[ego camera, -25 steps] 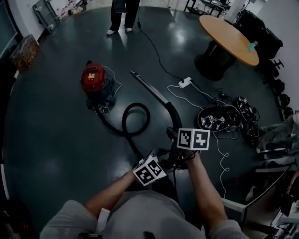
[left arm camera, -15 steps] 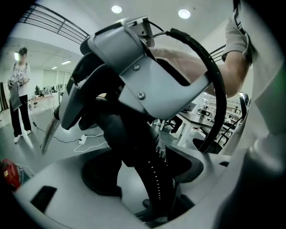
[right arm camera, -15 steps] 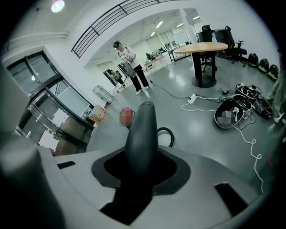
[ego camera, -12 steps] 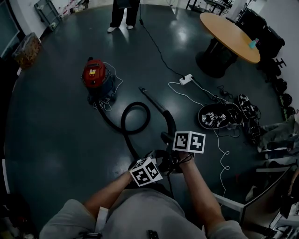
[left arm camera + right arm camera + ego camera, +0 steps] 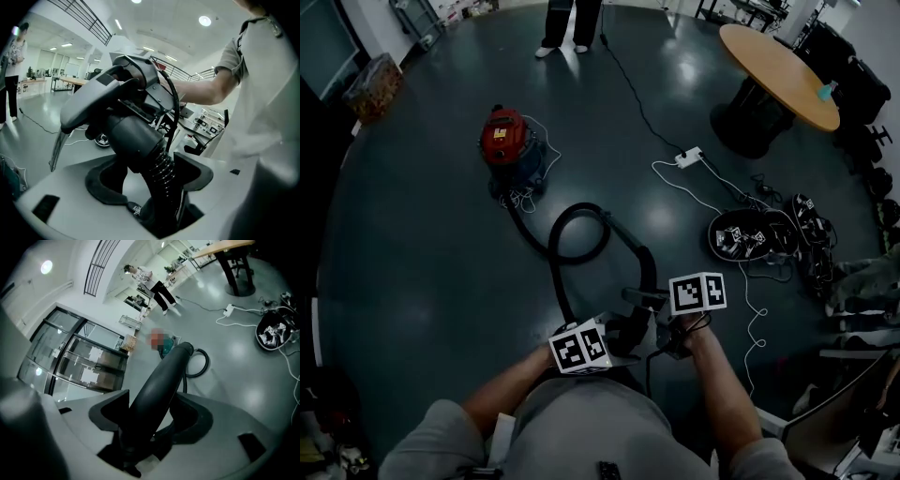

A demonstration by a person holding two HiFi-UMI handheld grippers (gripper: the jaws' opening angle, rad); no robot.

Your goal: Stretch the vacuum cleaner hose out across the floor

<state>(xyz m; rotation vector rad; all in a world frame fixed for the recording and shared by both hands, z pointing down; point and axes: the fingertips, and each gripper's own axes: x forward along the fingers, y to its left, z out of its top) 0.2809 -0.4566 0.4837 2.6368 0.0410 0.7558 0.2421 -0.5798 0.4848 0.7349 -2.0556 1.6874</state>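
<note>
A red vacuum cleaner (image 5: 506,139) stands on the dark floor ahead of me. Its black ribbed hose (image 5: 553,246) curls in one loop and runs back to my hands. My left gripper (image 5: 619,336) is shut on the ribbed hose (image 5: 164,171) just below its smooth cuff. The black bent tube (image 5: 645,267) at the hose's end passes between the jaws of my right gripper (image 5: 649,305). Those jaws have just been opening and now stand open, with the tube (image 5: 159,380) between them and a gap on each side. The right gripper view shows the loop (image 5: 201,364) beyond.
A person (image 5: 567,28) stands at the far side. A round wooden table (image 5: 778,66) is at the far right. A white power strip (image 5: 689,157) with its cables and a black tub (image 5: 750,234) of gear lie on the floor to my right.
The tube's far end, which lay stretched out past the loop, has been drawn in close to the loop. Both grippers have shifted over the floor with the hose.
</note>
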